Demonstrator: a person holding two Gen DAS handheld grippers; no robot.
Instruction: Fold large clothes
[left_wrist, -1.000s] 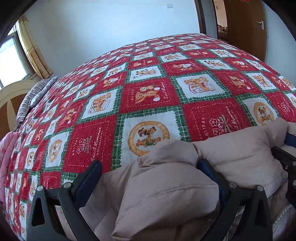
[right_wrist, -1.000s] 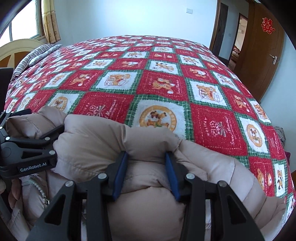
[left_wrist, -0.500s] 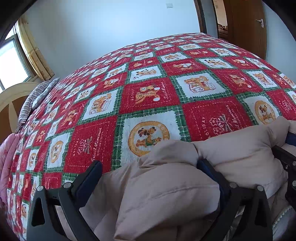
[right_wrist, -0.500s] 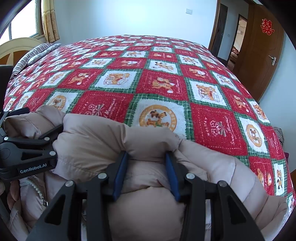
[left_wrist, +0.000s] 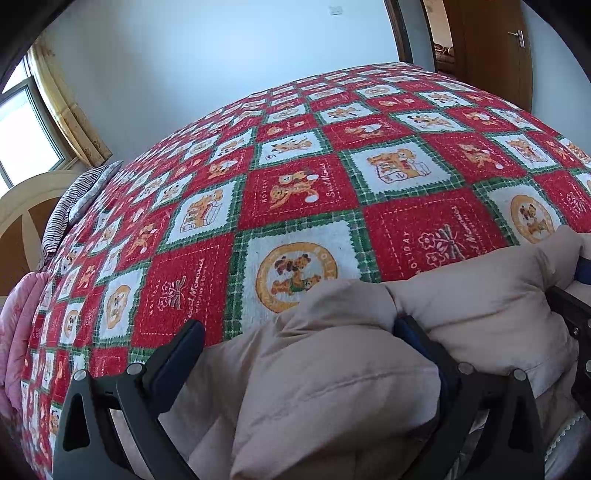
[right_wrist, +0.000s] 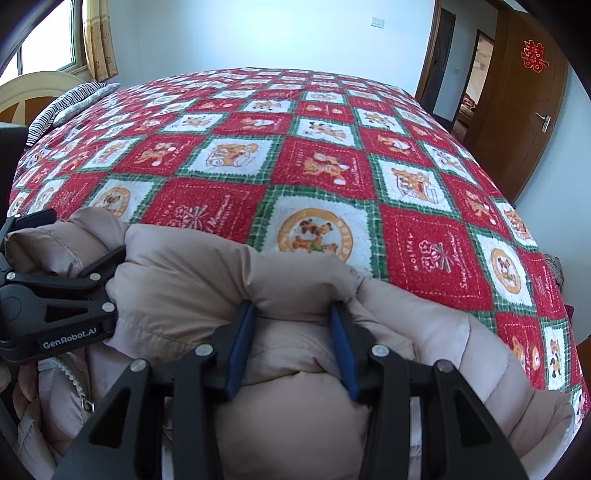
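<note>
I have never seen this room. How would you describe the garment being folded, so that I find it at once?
Look at the large bed with the red, green and white bear quilt. At its near edge lies a puffy beige jacket, held by both grippers. It is the only plain, padded thing there; the quilt is patterned and flat.
</note>
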